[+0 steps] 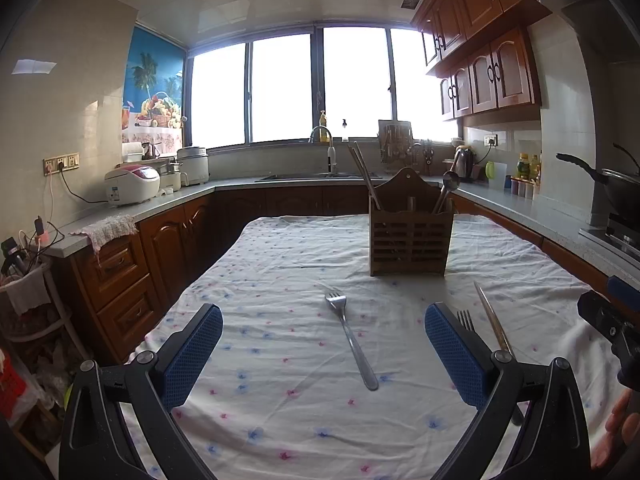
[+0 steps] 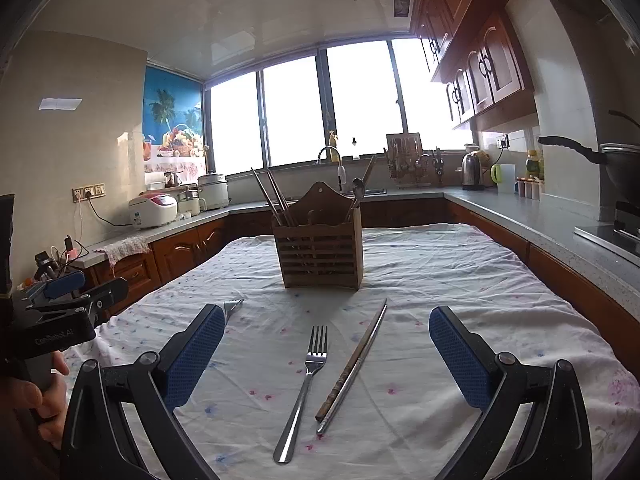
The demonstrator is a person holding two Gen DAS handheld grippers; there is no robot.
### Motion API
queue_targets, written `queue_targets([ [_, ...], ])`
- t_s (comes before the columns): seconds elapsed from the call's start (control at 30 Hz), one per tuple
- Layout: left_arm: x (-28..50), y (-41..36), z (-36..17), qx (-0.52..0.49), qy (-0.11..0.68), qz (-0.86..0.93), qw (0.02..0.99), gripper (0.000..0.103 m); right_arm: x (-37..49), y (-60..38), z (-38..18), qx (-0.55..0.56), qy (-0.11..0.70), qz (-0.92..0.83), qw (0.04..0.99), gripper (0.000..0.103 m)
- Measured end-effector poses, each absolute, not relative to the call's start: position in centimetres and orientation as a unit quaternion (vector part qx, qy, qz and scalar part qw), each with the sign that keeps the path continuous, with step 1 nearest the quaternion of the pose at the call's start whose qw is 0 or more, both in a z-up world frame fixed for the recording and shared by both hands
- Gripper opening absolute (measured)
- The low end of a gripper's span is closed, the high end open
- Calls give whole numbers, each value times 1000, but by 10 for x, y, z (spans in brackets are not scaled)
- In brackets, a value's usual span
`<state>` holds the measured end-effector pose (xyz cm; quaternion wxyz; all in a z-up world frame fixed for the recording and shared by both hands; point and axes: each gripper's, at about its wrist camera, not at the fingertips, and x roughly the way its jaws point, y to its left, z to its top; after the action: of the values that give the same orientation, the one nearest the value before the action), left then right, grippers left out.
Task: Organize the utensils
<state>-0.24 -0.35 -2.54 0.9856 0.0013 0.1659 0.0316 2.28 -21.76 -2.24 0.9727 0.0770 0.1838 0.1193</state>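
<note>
Partly done: chopsticks and spoon already upright in wooden holder (image 2: 319, 246). Left before holder: two forks (image 2: 305, 384) (image 1: 352, 338), chopstick pair (image 2: 354, 364). Left gripper (image 1: 324, 356), right gripper (image 2: 326, 358) spread wide, empty.

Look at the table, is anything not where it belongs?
Yes. Two forks and a pair of chopsticks lie loose on the flowered tablecloth, while the wooden holder behind them already keeps chopsticks and a spoon upright. The cloth is wrinkled too.
</note>
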Motion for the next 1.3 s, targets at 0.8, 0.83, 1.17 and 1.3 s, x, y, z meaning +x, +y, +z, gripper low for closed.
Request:
queue_targets([
  [0.8, 0, -4, -29, 6, 169, 28, 985, 102, 24, -220, -23, 82, 185, 119, 972, 103],
  [0.83, -1, -5, -29, 6, 170, 27, 985, 102, 25, -221, -23, 83, 185, 120, 972, 103],
  [1.17, 0, -5, -28, 9, 168, 27, 985, 102, 25, -220, -24, 84, 185, 122, 971, 103],
  [1.3, -2, -7, -29, 13, 165, 28, 986, 102, 25, -220, -24, 84, 185, 122, 971, 103],
])
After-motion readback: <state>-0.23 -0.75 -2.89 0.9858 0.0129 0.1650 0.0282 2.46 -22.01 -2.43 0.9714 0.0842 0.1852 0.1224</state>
